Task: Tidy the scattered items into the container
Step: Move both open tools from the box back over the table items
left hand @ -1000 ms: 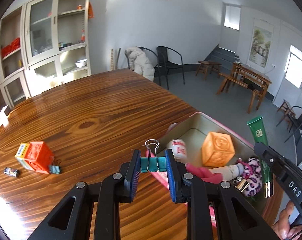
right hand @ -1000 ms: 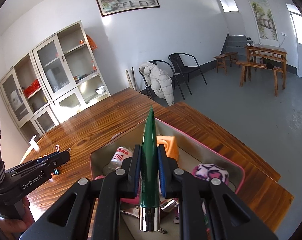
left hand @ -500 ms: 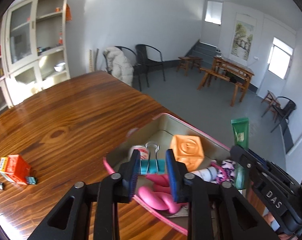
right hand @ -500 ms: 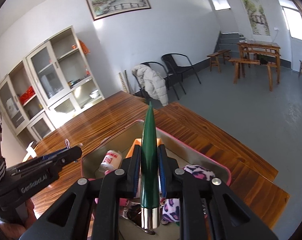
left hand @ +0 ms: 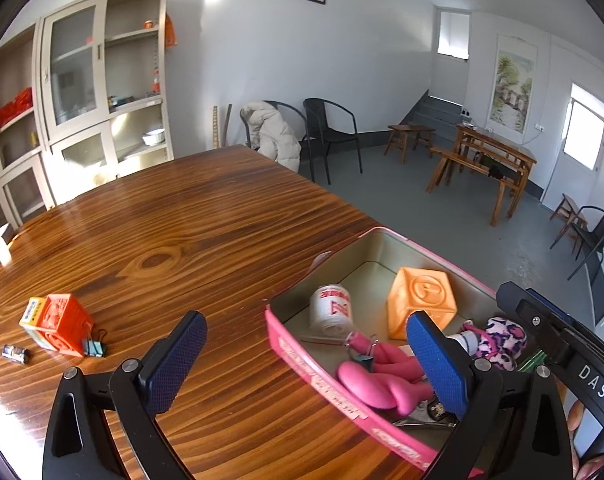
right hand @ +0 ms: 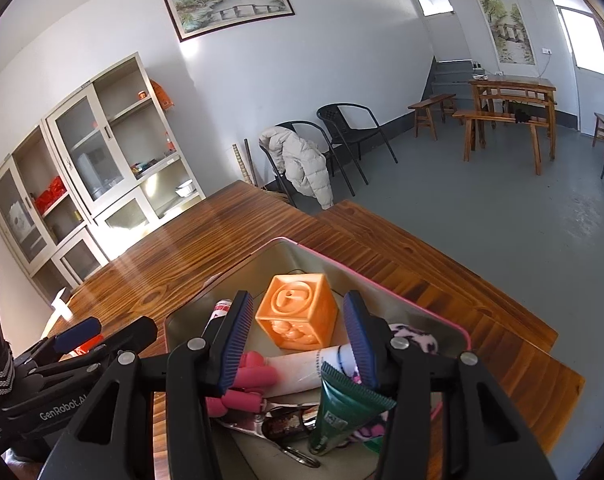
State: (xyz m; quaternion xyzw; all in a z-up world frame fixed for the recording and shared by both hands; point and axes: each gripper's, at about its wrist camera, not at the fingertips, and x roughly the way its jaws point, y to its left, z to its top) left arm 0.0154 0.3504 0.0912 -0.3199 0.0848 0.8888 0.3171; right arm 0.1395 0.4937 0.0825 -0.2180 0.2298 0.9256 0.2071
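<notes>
both sets of jaws have just been opening and stand spread, pinching nothing. the green tube (right hand: 348, 410), seemingly still tipping, could catch the right gripper (right hand: 298, 342) above the pink tin (left hand: 302, 354); the binder clip (left hand: 364, 356) lies inside.

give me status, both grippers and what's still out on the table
Left gripper open, empty. Right gripper open, green tube dropped in tin. Orange block, clip still out.

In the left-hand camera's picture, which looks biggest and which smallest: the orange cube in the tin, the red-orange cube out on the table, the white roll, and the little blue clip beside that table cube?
1. orange cube
2. red-orange cube and white roll: they look about alike, and the tin sits nearer the camera, so I won't rank them
3. blue clip, clearly smallest
</notes>
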